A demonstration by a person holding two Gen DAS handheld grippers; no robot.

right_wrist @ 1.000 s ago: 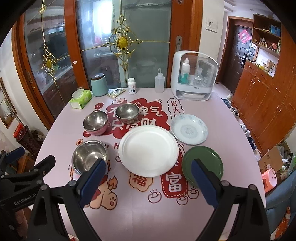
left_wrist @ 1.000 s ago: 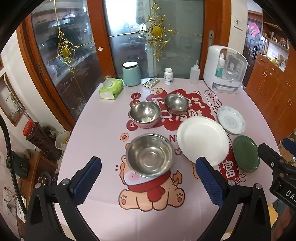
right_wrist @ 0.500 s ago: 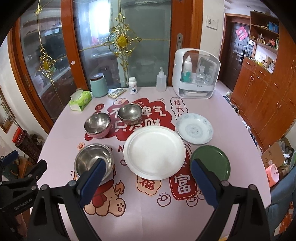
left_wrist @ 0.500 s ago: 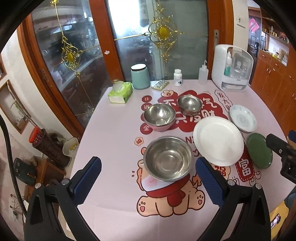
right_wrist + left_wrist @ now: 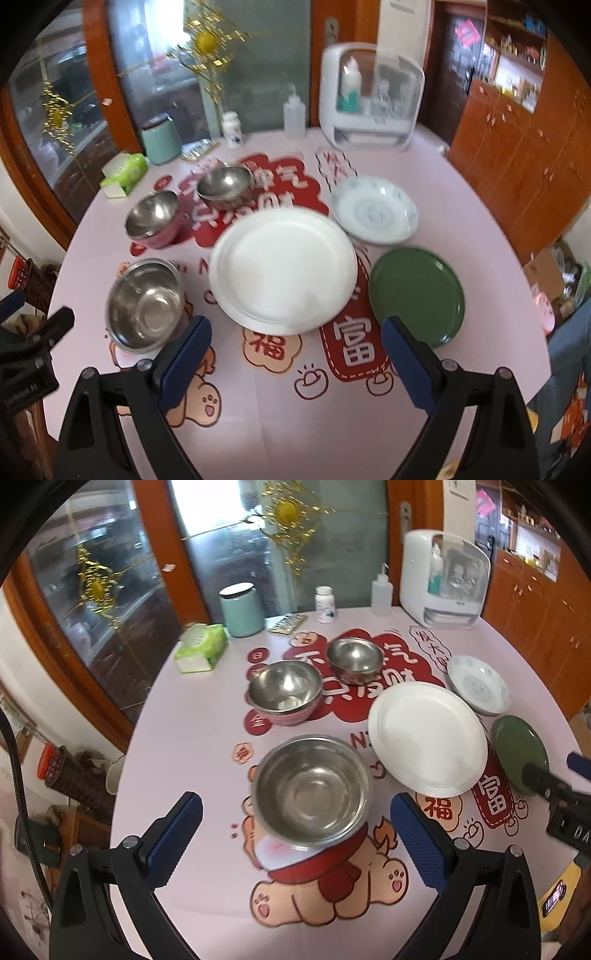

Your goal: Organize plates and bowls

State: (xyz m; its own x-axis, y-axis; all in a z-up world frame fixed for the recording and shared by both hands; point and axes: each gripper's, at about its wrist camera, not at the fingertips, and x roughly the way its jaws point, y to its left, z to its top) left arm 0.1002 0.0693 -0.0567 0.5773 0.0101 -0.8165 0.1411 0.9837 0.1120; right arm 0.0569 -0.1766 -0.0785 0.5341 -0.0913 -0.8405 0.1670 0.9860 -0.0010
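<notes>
Steel up front in the left wrist view: the big bowl (image 5: 312, 792) sits on the pink desk (image 5: 184, 720) between the left gripper (image 5: 295, 823) and its spread fingers (image 5: 177, 823), nothing held. Beside it, a white plate (image 5: 426, 738).

Right wrist view: the right gripper (image 5: 295, 347) hovers empty, fingers wide, over the white plate (image 5: 282, 267); a green plate (image 5: 417, 295) lies just right.

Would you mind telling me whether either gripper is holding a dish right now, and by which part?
Nothing is held. The left gripper and right gripper both have their jaws wide apart above the table, touching no dish.
</notes>
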